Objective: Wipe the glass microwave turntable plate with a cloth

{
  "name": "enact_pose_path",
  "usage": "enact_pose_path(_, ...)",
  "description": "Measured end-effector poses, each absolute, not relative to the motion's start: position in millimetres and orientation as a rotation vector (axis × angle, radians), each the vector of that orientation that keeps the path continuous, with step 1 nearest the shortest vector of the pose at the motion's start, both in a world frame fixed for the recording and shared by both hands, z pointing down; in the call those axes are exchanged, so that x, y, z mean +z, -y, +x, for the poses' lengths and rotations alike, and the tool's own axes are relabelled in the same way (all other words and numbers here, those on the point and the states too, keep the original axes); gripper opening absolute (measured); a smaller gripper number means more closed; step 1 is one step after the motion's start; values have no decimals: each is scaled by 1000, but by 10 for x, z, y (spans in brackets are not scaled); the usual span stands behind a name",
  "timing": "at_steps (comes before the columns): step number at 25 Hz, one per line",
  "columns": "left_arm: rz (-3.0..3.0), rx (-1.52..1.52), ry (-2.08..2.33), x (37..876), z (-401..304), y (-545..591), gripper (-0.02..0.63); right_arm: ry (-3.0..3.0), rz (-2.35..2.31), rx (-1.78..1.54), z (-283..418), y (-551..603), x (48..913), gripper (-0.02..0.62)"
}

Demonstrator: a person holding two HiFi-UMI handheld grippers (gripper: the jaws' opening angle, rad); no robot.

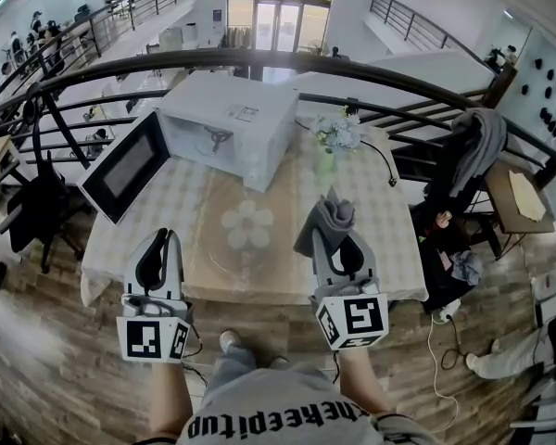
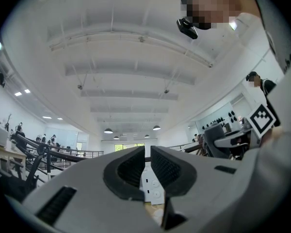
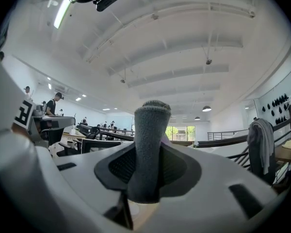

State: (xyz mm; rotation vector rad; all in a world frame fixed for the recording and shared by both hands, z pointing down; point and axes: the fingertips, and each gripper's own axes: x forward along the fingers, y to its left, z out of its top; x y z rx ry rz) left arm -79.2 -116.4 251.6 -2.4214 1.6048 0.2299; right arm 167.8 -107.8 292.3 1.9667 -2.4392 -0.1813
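the glass turntable plate [image 1: 246, 241] lies flat on the table [image 1: 394, 248], near its front edge, between the two grippers; the right gripper [image 1: 336, 237] hangs just off the plate's right side and above it, jaws clamped on a grey cloth [image 1: 326, 213] that stands up in a fold past the tips; the left gripper [image 1: 163, 244] hangs off the plate's left side, jaws drawn almost together on nothing; the cloth looks clear of the glass, so i'd judge the right one must tip down and swing leftward to start wiping; the plate is round, so no long axis matters; beyond the plate stands a white microwave [image 1: 230, 123], its door [image 1: 122, 167] open; a checked covering [image 1: 193, 202] dresses the table; farther beyond, a dark railing [image 1: 398, 77] and an open hall.
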Motion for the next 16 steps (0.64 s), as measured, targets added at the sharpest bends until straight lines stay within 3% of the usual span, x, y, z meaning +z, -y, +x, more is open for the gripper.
enact_pose_path(16, -2411, 224, -1637, 2536, -844, 1129, 37, 2477, 1957, -176, 1630, 1061, 2855, 107)
